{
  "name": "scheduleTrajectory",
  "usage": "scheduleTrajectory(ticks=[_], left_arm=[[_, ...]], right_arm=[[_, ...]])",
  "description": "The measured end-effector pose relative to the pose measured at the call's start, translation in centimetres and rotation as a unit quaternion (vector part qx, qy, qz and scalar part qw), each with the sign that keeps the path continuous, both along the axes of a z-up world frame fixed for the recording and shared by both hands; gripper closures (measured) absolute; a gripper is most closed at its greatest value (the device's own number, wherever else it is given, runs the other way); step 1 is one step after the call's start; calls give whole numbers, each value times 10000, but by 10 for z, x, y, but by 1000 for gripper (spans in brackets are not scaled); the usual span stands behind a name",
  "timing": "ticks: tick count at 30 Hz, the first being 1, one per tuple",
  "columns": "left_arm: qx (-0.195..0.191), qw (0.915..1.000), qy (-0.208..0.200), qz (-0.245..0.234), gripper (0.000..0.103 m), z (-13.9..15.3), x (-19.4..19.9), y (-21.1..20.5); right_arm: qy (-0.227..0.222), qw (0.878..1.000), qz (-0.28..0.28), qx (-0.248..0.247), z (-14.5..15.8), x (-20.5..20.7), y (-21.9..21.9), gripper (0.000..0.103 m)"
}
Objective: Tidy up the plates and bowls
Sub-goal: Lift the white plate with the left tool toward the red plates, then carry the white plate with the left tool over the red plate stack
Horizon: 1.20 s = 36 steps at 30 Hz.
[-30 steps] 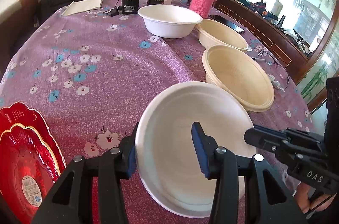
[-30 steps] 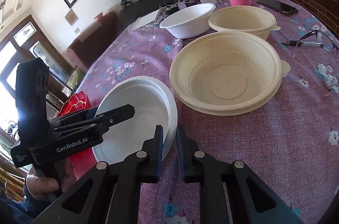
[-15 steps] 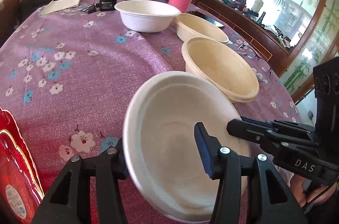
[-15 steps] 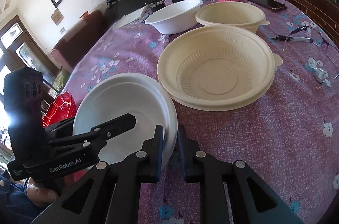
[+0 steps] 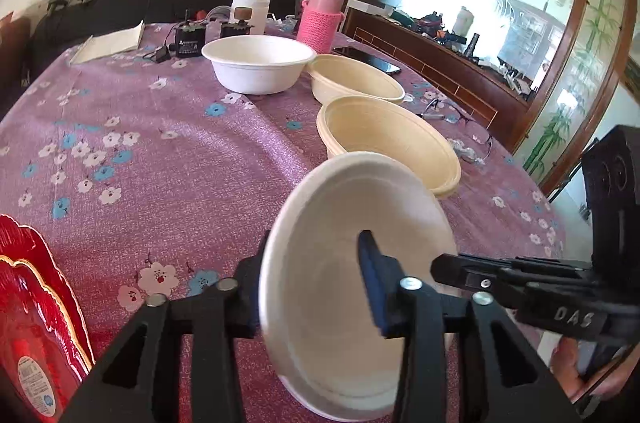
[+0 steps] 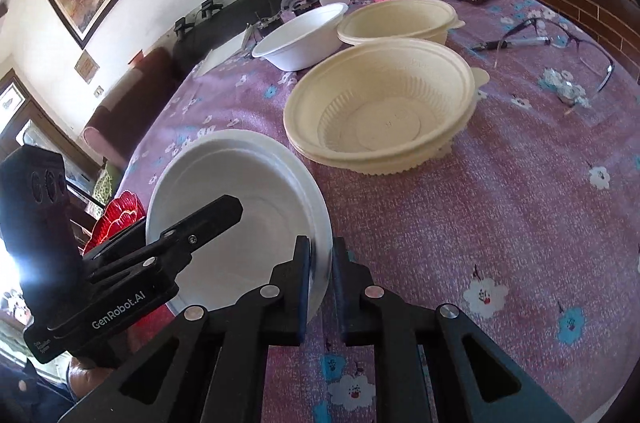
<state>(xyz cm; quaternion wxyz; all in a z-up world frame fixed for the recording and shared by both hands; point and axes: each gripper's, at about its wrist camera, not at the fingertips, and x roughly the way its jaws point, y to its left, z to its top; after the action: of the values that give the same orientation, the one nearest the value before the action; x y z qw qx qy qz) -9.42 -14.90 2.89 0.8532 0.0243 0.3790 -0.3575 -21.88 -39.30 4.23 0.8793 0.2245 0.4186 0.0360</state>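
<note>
White moulded-fibre bowl (image 5: pixel 360 287), thin-walled and shallow, is tilted up on edge just in front of the nearer cream ribbed plastic bowl (image 6: pixel 380 107), near the table's front edge. It appears to be two or more nested shells; a second rim shows in the right wrist view.

Right gripper (image 6: pixel 320 263): jaws narrow, pinched onto the white bowl's rim on the side toward the cream bowl. Left gripper (image 5: pixel 312 279): jaws straddle the opposite rim, one finger outside the wall, the blue-padded one inside. They have just been closing, with the wall between them, but a gap still shows at the inner pad; not yet gripping, I judge.

Risks from here:
- Thin rim held by one pinch only. If the right hand twists, the rim may crease or slip out.
- If the left jaws close on one shell only, the nested shells may part or jam, depending on the pull.
- Tilted bowl hangs just over the cream bowl's lip; a swing forward could knock it toward the farther cream bowl (image 6: pixel 400 19) and the spectacles (image 6: pixel 560 43).
- Red scalloped glossy plates (image 5: pixel 36 327) lie left of the white bowl, near the left gripper's body; a wide sweep could catch them.
- Floral purple tablecloth (image 5: pixel 160 151) could drag and bunch.
</note>
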Motion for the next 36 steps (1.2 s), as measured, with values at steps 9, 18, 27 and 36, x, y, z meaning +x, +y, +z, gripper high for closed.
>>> scheduleTrajectory(ticks=[9,18,27,36], left_arm=[[1,9990,93,437,81,0,-30,6],[377,9982,-165,430,81,22,-44,-18],[248,9996,-112,-112,80,38,-52,-68],[299,9979,-329,-481,80,55,-56,-106]], right_arm=[[-211,9993,314,-35,10,-28,-7,91],[-609,9971,442,-76,19,-49,-17,91],[-970,9946,36,-355,58,-65,-56,91],[-1108,9924,-432,-314,74,-82,-93,91]])
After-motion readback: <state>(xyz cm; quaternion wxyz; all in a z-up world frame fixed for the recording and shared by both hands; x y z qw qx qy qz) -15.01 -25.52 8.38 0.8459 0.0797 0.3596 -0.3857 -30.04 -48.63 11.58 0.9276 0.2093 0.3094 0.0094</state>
